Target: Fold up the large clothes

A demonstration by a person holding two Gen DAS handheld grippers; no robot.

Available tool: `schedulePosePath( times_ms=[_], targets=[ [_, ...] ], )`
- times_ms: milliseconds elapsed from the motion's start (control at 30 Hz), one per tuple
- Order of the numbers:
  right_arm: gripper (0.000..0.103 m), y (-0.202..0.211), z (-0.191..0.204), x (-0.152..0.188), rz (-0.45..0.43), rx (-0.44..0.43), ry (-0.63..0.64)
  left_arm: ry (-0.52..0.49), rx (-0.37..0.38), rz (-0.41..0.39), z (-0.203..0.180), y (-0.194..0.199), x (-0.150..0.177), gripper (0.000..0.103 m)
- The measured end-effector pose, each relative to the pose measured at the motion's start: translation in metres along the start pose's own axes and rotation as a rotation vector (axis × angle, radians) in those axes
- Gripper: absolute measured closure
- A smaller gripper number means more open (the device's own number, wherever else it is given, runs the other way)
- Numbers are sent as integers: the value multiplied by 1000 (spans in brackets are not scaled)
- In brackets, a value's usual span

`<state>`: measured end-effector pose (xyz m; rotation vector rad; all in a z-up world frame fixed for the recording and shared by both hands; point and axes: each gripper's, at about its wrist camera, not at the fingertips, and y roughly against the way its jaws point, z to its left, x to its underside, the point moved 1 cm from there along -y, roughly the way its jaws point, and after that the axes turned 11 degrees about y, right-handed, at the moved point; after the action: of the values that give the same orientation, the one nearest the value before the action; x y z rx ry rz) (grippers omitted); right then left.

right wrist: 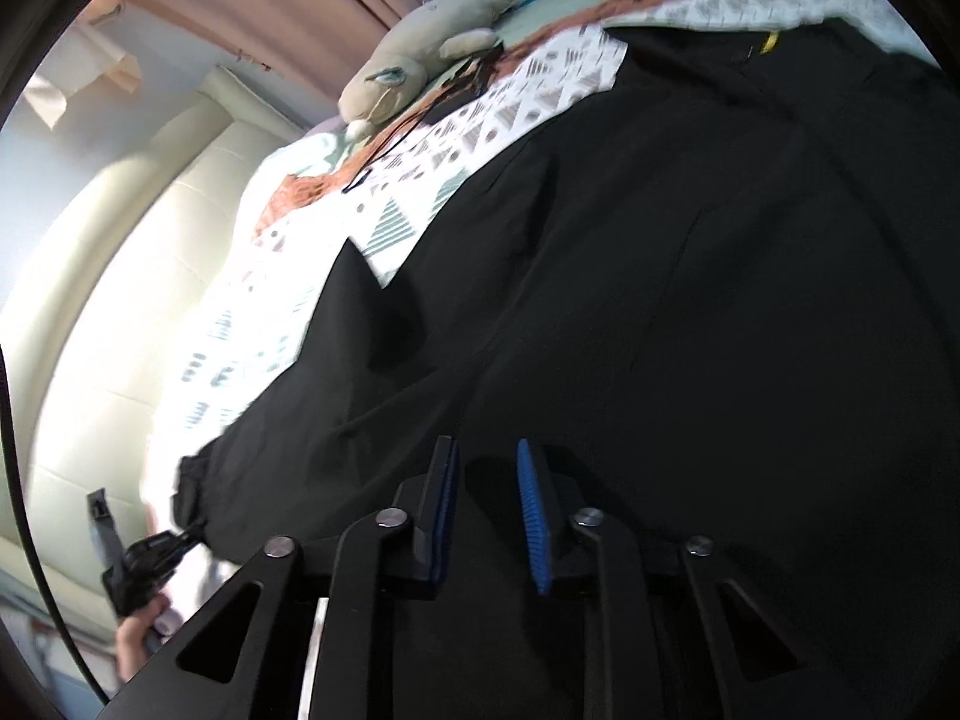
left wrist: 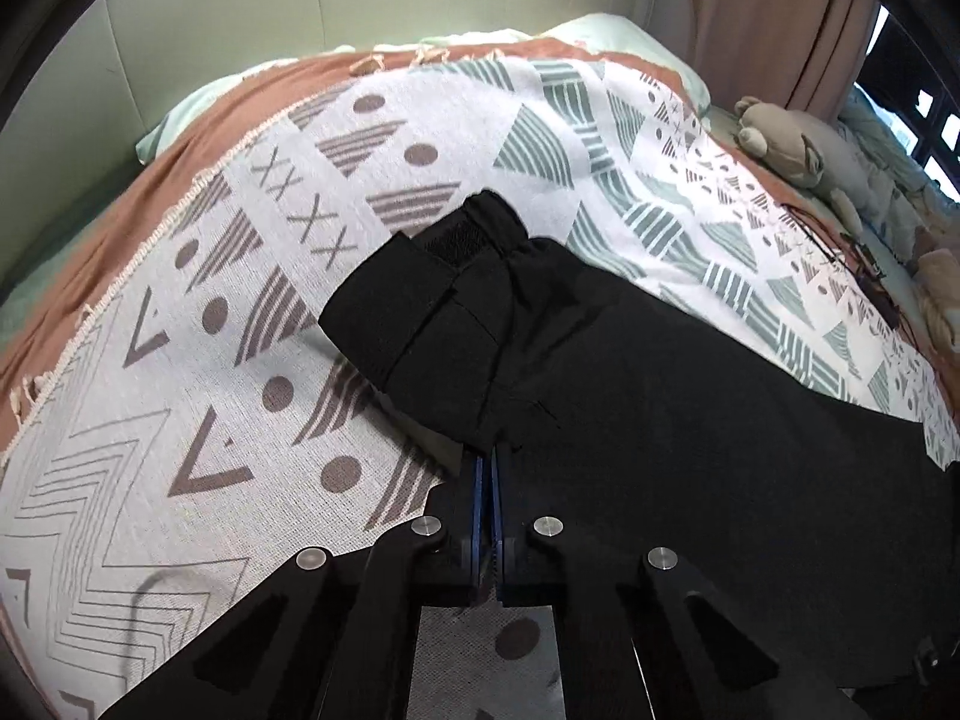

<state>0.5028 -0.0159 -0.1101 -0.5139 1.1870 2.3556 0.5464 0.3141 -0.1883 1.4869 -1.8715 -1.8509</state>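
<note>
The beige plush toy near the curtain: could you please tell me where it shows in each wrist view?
Left wrist view: the beige plush toy lies at upper right, beside the patterned blanket.
Right wrist view: it lies at upper centre-left, above the black garment.
Shared landmark: the pink curtain.

Two wrist fisheyes, both close, angled down over the bed, sharing black garment (left wrist: pixel 660 372) and plush toy (right wrist: pixel 420 69)
</note>
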Motion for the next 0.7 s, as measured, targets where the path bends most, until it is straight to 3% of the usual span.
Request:
schedulePosePath(
  times_ms=[167,333,400,467,700],
  targets=[
    [83,-27,-4,11,73,-50,-33,-65,75,-95,-23,59,-13,102],
    [82,-22,-8,9,80,-94,-73,-141,163,-161,-62,128,-21,102],
    [75,-11,-11,9,68,-99,-89,-170,187,-200,-80,162,-21,102],
    [61,0,-14,9,48,-93,-98,-192,224,-232,-100,187,-22,102],
    [54,63,-25,5,-29,-49,-80,-265,351,-284,-166,271,-2,102]
  ],
)
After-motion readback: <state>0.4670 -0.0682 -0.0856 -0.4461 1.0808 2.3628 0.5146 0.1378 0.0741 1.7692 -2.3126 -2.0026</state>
